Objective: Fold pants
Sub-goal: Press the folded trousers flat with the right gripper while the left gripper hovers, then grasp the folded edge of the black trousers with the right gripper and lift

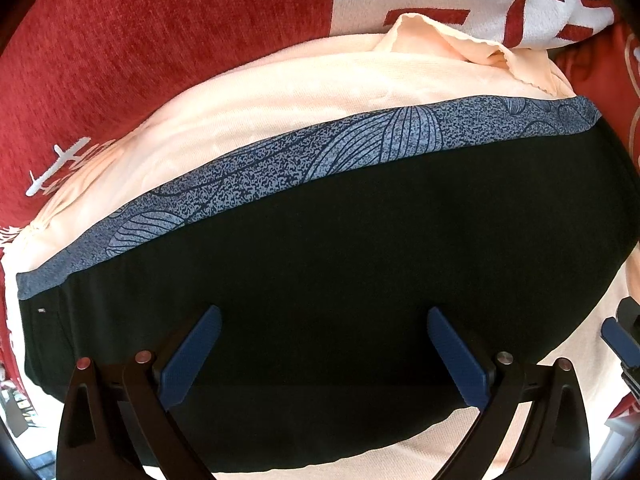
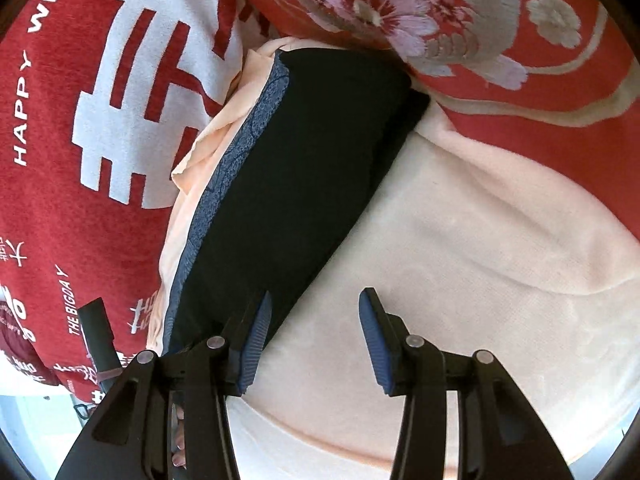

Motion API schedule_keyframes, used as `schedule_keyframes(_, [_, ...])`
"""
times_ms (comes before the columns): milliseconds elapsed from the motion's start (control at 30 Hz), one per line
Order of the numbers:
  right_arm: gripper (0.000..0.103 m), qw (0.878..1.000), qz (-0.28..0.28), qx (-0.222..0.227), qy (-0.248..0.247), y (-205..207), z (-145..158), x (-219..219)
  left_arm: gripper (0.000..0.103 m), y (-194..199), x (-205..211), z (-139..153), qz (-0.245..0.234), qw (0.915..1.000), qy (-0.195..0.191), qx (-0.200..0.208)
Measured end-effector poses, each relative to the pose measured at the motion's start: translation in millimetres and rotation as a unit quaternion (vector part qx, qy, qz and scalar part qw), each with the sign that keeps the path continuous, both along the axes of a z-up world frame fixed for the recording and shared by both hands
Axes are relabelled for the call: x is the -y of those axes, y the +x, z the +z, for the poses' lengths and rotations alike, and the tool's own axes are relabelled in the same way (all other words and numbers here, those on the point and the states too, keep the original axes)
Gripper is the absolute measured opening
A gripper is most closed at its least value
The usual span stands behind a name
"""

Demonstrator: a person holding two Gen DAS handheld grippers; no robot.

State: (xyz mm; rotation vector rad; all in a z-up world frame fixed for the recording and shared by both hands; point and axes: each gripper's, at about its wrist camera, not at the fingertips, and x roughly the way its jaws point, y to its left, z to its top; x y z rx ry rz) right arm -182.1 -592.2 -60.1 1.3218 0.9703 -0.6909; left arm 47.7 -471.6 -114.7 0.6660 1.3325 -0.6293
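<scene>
Here the folded black pants (image 1: pixel 340 280) (blue patterned waistband) lie ahead of the left gripper (image 1: pixel 324 352), jaws wide; right gripper (image 2: pixel 312 344), also wide, holds nothing.

red blanket (image 2: pixel 60 160): "HAPPY WED…" | "THE BIGDAY", possibly | other characters unreadable

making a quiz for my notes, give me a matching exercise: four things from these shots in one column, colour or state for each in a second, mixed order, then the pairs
Things:
1. pants
2. waistband
3. towel
4. left tool

Colour or state:
A. peach, spread under the pants
B. open, over black fabric
C. black, folded flat
D. blue-grey with a line pattern

Pairs: 1-C, 2-D, 3-A, 4-B
</scene>
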Motion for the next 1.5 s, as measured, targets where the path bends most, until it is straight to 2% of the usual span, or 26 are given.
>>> schedule_keyframes(233, [0.050, 1.000, -0.029, 0.012, 0.001, -13, -5, 1, 0.103, -1, -3, -1, 0.005, 1.0000, -0.001, 0.002])
schedule_keyframes(500, [0.050, 0.997, -0.044, 0.057, -0.003, -13, -13, 4, 0.103, -3, -7, 0, 0.003, 1.0000, -0.006, 0.003])
schedule_keyframes(633, [0.050, 0.996, -0.034, 0.079, -0.038, 0, -17, 9, 0.103, -4, -11, 0, 0.002, 0.9999, -0.012, 0.003])
schedule_keyframes(767, [0.050, 0.994, -0.027, 0.079, -0.067, 15, -21, 19, 0.103, -7, -14, 0, 0.004, 0.9999, -0.013, 0.001])
schedule_keyframes(867, [0.052, 0.994, -0.035, 0.079, -0.071, 23, -24, 26, 0.103, -6, -15, 0, 0.003, 0.9999, -0.013, -0.002])
schedule_keyframes(900, [0.049, 0.994, -0.038, 0.078, -0.065, 25, -25, 28, 0.103, -4, -16, 0, 0.002, 0.9999, -0.013, -0.004])
schedule_keyframes(967, [0.024, 0.996, -0.045, 0.058, -0.056, 27, -25, 32, 0.103, -3, -13, 3, -0.003, 0.9999, -0.010, 0.000])
schedule_keyframes(1000, [0.019, 0.997, -0.044, 0.045, -0.053, 27, -25, 33, 0.102, -5, -13, 6, -0.007, 0.9999, -0.010, 0.006])
schedule_keyframes(1033, [0.017, 0.997, -0.042, 0.046, -0.048, 27, -24, 34, 0.090, -5, -9, 9, -0.009, 0.9998, -0.010, 0.012])
schedule_keyframes(1100, [0.016, 0.997, -0.029, 0.047, -0.051, 28, -18, 34, 0.081, -11, -7, 19, -0.021, 0.9994, -0.022, 0.013])
schedule_keyframes(1267, [0.016, 0.996, 0.011, 0.049, -0.073, 37, 4, 30, 0.081, -26, 11, 37, -0.035, 0.9968, -0.071, 0.012])
schedule_keyframes(1367, [0.016, 0.994, 0.032, 0.056, -0.085, 42, 18, 26, 0.081, -31, 18, 22, -0.020, 0.9970, -0.074, 0.002])
schedule_keyframes(1433, [0.016, 0.993, 0.042, 0.060, -0.093, 45, 25, 24, 0.083, -28, 13, 7, 0.021, 0.9964, -0.079, -0.022])
schedule_keyframes(1500, [0.016, 0.993, 0.052, 0.056, -0.095, 49, 26, 22, 0.083, -31, 13, 10, 0.016, 0.9963, -0.084, -0.015])
